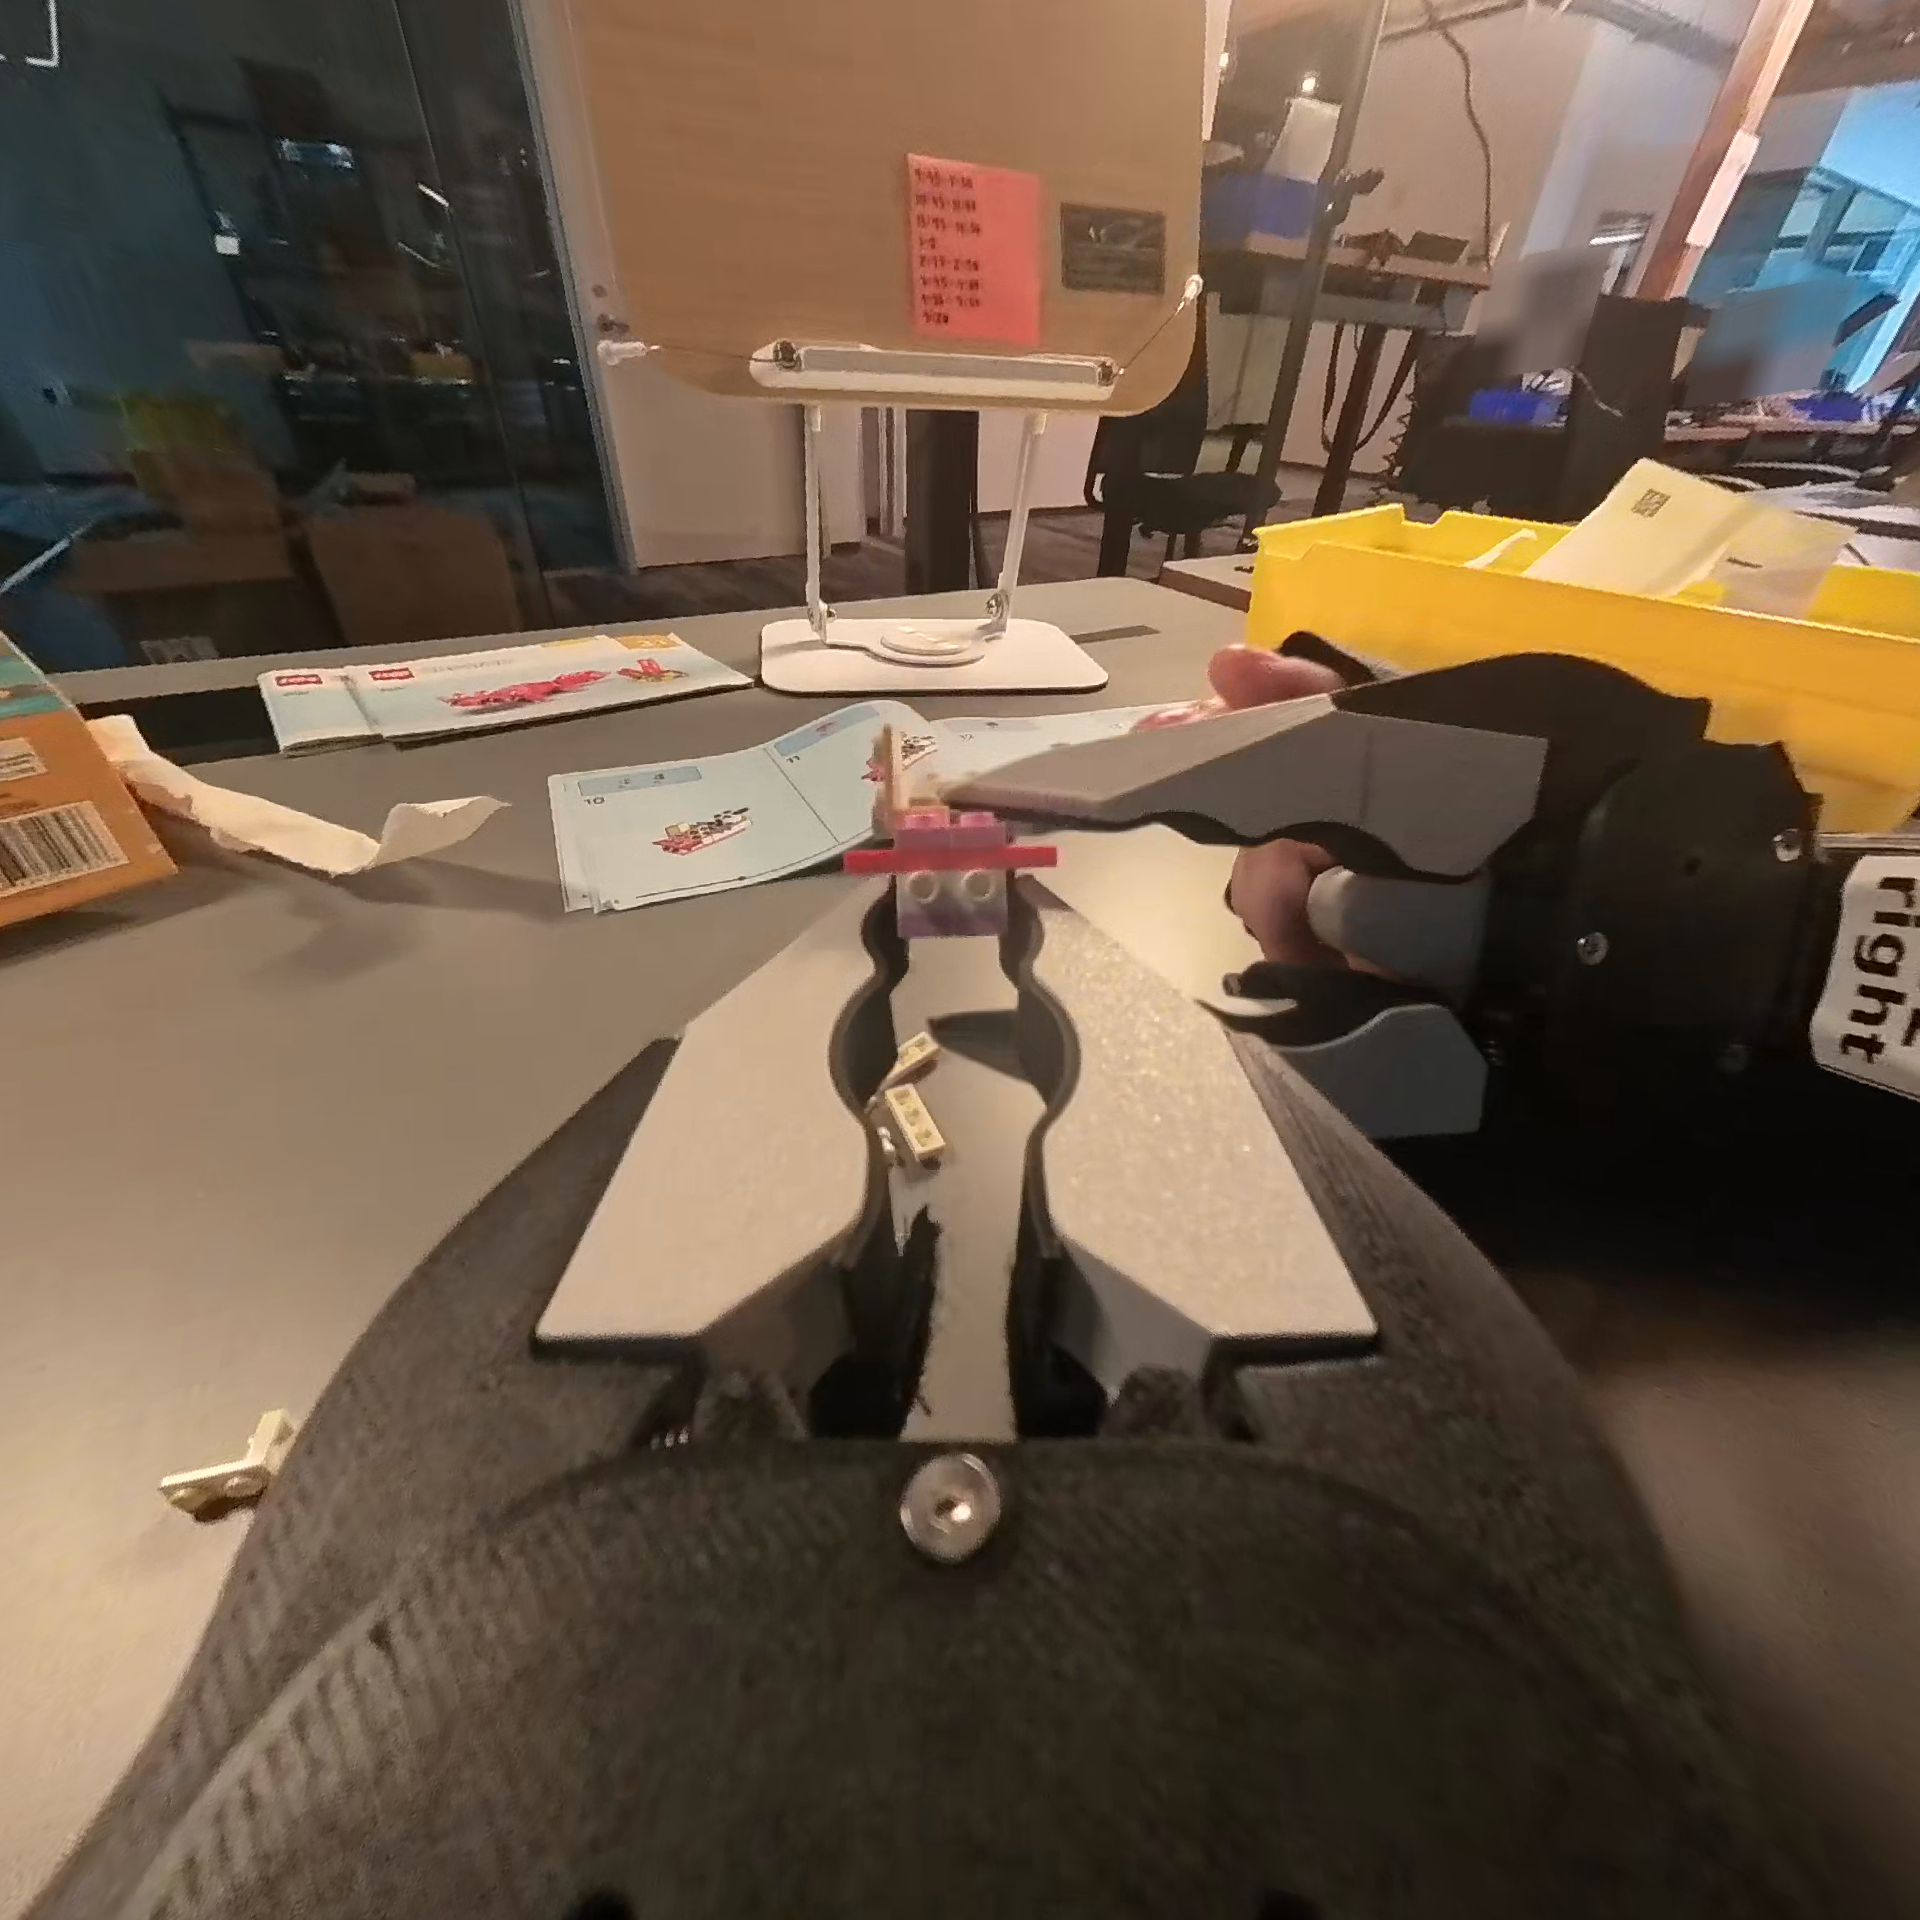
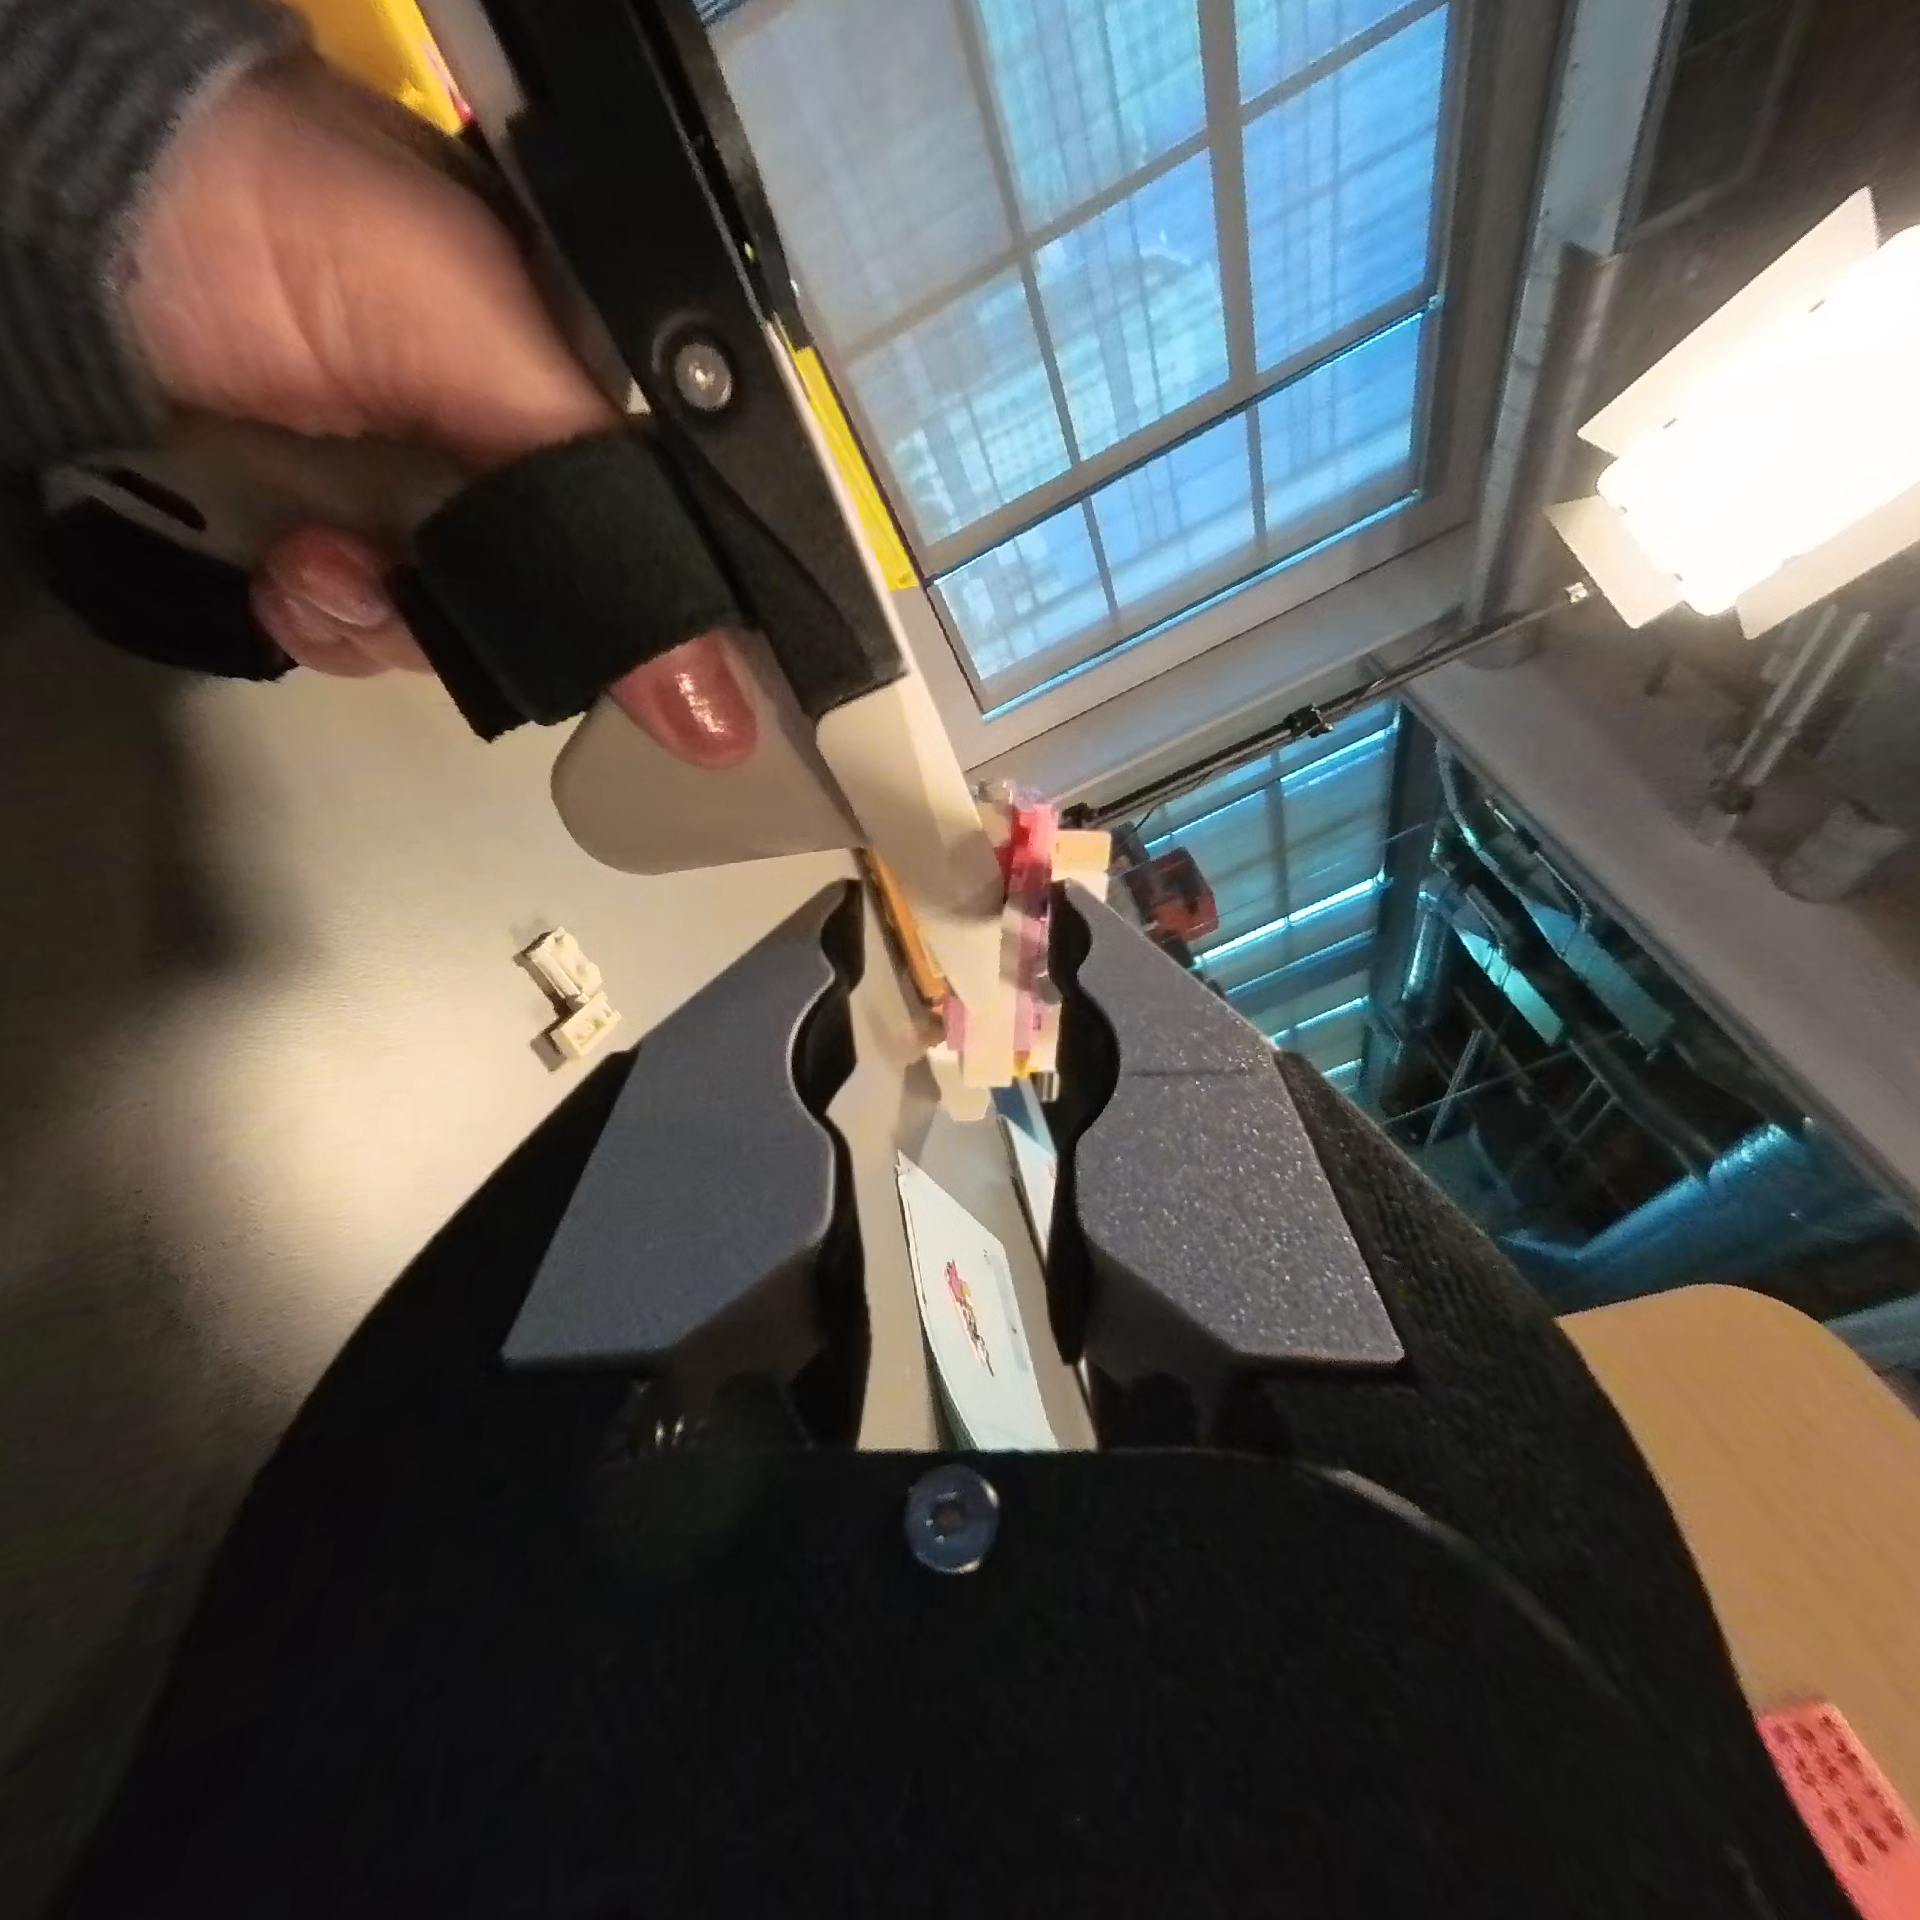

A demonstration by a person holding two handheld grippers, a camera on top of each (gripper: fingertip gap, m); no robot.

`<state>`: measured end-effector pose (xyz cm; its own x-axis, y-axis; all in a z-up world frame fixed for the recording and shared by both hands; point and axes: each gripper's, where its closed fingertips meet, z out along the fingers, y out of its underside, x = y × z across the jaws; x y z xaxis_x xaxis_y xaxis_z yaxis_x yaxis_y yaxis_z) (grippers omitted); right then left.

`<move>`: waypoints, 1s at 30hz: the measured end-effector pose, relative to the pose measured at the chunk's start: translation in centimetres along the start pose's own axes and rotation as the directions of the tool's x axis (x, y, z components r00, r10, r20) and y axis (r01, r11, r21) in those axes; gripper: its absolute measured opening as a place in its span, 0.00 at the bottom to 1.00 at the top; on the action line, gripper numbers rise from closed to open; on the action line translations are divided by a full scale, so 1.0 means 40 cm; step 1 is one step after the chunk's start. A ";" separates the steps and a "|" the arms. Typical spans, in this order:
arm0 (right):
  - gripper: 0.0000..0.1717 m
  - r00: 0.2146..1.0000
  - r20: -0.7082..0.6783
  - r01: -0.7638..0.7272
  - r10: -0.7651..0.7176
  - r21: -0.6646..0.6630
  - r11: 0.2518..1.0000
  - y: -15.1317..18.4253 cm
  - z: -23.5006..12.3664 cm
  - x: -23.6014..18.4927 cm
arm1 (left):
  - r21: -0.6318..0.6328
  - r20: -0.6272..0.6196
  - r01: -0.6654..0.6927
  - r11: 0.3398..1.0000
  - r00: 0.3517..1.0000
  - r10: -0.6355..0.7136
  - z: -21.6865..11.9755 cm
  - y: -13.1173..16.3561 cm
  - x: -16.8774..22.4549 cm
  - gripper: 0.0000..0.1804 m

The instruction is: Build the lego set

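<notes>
My left gripper (image 1: pixel 951 920) is shut on a small brick assembly (image 1: pixel 948 883) of purple, pink, red and white pieces and holds it above the grey table (image 1: pixel 312 1091). A thin tan piece (image 1: pixel 888 774) stands on top of the assembly. In the left wrist view the right gripper's upper finger (image 1: pixel 1143 774) lies across the top of the assembly. In the right wrist view my right gripper (image 2: pixel 961 935) straddles the assembly (image 2: pixel 1023 935) and the left gripper's finger (image 2: pixel 935 831). Its right fingertip (image 2: pixel 1091 935) touches the bricks. A gap shows beside its left fingertip (image 2: pixel 826 935).
An open instruction booklet (image 1: pixel 707 821) and closed booklets (image 1: pixel 499 696) lie behind. A yellow bin (image 1: pixel 1558 592) stands at the right, a wooden board on a white stand (image 1: pixel 914 665) behind, and torn paper (image 1: pixel 281 821) and a cardboard box (image 1: pixel 62 831) at the left. Loose tan pieces (image 1: pixel 909 1112) (image 1: pixel 229 1465) lie on the table. Left and right tips are no more than a few centimetres apart.
</notes>
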<state>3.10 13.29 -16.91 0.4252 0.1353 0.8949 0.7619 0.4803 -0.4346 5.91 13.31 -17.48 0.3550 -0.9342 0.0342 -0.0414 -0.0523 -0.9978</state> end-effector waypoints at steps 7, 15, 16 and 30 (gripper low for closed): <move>0.15 0.999 0.000 -0.041 0.041 -0.002 0.999 0.006 0.001 0.004 | -0.029 -0.018 0.018 0.999 1.000 -0.018 0.003 0.009 0.003 0.08; 0.18 0.998 0.016 -0.060 0.061 -0.007 0.998 0.008 0.003 -0.001 | -0.054 -0.020 -0.012 0.998 1.000 0.011 0.006 0.017 0.012 0.08; 0.18 0.998 0.016 -0.059 0.059 -0.008 0.998 0.009 0.003 -0.001 | -0.054 -0.019 -0.016 0.998 1.000 0.015 0.006 0.017 0.013 0.08; 0.13 0.996 0.045 -0.072 0.073 -0.024 0.997 0.006 -0.010 0.007 | -0.013 -0.083 0.012 1.000 0.996 -0.013 -0.001 0.004 0.033 0.08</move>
<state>3.60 13.12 -16.82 0.4569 0.2091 0.8646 0.7408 0.4487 -0.4999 6.33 12.07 -17.60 0.2767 -0.9596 0.0520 -0.0497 -0.0683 -0.9964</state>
